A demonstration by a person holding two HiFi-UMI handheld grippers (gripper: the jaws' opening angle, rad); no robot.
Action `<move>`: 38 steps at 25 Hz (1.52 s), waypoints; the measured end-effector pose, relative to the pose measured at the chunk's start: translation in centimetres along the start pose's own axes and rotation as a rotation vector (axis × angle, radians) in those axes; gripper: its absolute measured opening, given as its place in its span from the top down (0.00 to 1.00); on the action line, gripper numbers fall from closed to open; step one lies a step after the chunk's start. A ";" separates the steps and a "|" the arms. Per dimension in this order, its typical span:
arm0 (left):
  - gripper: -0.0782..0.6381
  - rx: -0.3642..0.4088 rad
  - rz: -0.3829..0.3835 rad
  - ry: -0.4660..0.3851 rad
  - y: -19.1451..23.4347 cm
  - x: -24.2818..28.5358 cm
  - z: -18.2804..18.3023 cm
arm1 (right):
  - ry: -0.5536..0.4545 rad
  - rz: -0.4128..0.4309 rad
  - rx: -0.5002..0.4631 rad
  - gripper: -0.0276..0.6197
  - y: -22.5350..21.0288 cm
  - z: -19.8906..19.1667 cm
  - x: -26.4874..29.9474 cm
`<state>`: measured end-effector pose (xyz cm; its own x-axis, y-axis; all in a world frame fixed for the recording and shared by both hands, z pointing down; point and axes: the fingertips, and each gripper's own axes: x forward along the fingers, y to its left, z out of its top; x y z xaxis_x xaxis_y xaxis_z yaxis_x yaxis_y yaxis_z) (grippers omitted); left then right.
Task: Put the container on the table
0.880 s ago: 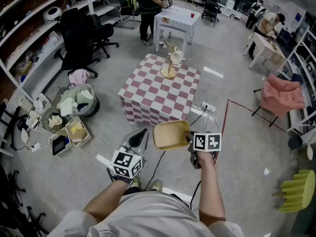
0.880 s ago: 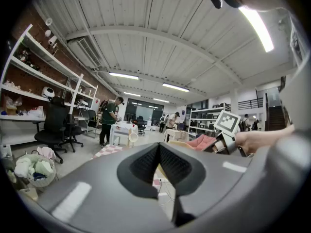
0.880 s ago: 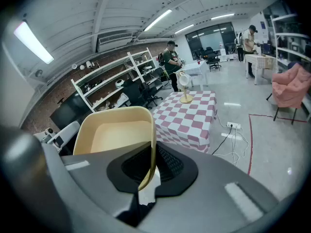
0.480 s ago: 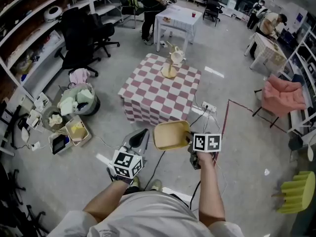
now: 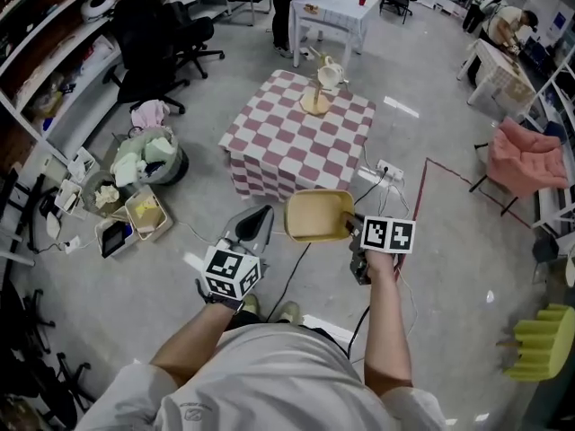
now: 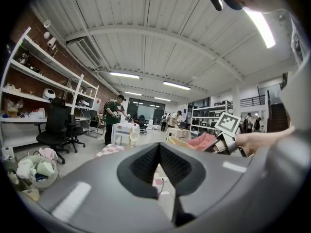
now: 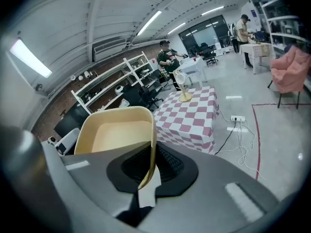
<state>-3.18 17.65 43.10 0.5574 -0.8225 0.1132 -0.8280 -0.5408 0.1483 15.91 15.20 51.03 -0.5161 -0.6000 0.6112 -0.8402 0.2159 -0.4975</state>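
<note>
My right gripper [image 5: 352,229] is shut on the right rim of a tan, shallow container [image 5: 318,215], held level above the floor. In the right gripper view the container [image 7: 119,132] fills the left, its wall pinched between the jaws of that gripper [image 7: 146,171]. The checked table [image 5: 289,151] stands ahead of me, with a cream jug and a round mat [image 5: 315,102] at its far end. My left gripper [image 5: 255,229] is beside the container on the left, jaws closed on nothing; in its own view the left gripper [image 6: 159,154] points over the room.
A basket of cloths [image 5: 146,164] and boxes [image 5: 144,219] lie on the floor to the left. Black office chairs [image 5: 157,57] stand by the shelves. A power strip and cables [image 5: 388,171] trail right of the table. A pink chair [image 5: 526,162] sits at the right.
The table now appears a little closer and lower in the head view. Both grippers and the container keep the same hold.
</note>
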 end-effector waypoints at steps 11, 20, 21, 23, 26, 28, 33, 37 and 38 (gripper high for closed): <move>0.88 0.008 0.021 0.017 0.0 1.8 0.1 | -0.004 0.002 0.039 0.92 -2.2 1.4 1.1; 0.88 -0.015 -0.008 0.026 2.6 5.7 -0.4 | 0.023 -0.049 0.047 0.92 -3.8 3.1 4.5; 0.88 -0.015 -0.014 0.026 3.1 6.4 -0.3 | 0.023 -0.057 0.052 0.92 -4.0 3.6 5.0; 0.88 -0.015 -0.025 0.028 4.3 7.7 -0.2 | 0.022 -0.071 0.061 0.92 -4.4 4.6 6.2; 0.88 -0.019 -0.038 0.035 6.5 9.7 0.0 | 0.022 -0.088 0.077 0.92 -4.7 6.1 8.3; 0.88 -0.023 -0.045 0.042 8.1 11.1 0.0 | 0.025 -0.099 0.088 0.92 -4.9 6.9 9.9; 0.88 -0.019 -0.070 0.058 12.4 14.5 0.3 | 0.017 -0.128 0.122 0.92 -5.3 9.5 14.1; 0.88 -0.022 -0.103 0.074 15.5 17.0 0.5 | 0.009 -0.155 0.154 0.92 -5.3 11.4 17.2; 0.88 -0.024 -0.113 0.078 16.3 17.5 0.5 | 0.007 -0.162 0.162 0.92 -5.3 11.8 17.9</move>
<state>-6.89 -5.65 47.01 0.6506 -0.7402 0.1700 -0.7587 -0.6237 0.1879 13.07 -5.83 57.35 -0.3779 -0.6115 0.6951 -0.8748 -0.0099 -0.4843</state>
